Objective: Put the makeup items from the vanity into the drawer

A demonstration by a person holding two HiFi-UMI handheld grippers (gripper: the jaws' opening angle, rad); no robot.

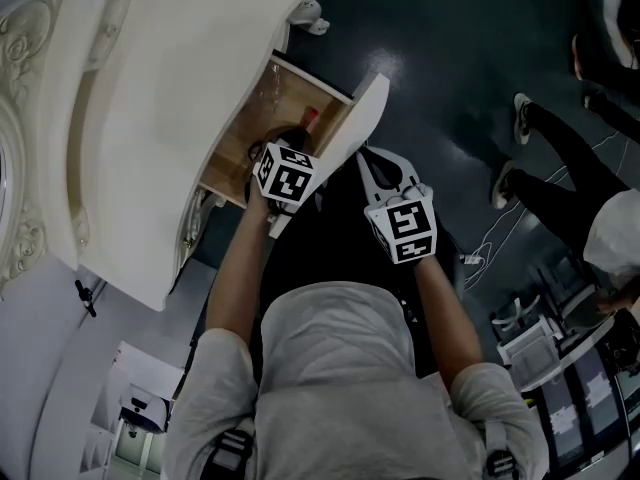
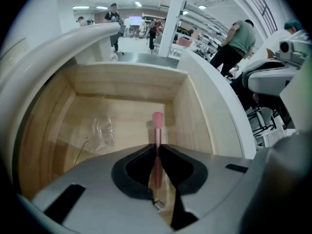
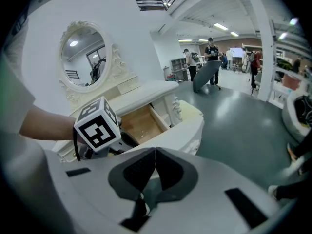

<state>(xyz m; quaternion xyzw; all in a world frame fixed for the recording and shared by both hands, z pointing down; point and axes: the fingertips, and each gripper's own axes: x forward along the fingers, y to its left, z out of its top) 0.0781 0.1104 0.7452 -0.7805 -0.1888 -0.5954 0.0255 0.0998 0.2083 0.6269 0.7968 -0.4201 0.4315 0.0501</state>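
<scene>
Cream worktop [image 1: 150, 118], open wooden drawer [image 2: 122, 89] below its edge, clear wrapper [image 2: 102, 130] on drawer floor, left tongs [image 2: 157, 147] clamped on pink brush [image 2: 157, 123] pointing into drawer, right tongs [image 3: 155, 155] closed on nothing, just outside the drawer front.

The floor [image 1: 450, 58] is dark and shiny, and it fills the head view from 12 to 3 o'clock. In the right gripper view a plain white wall [image 3: 117, 11] stands at 11 o'clock. An oval mirror [image 3: 85, 55] with a curly cream frame sits against it at 10 o'clock. Long lamps [image 3: 220, 27] glow on the ceiling at 1 o'clock. A thick white pillar [image 2: 173, 18] stands at 12 o'clock in the left gripper view. People [image 3: 212, 50] stand far back in the big bright hall.
</scene>
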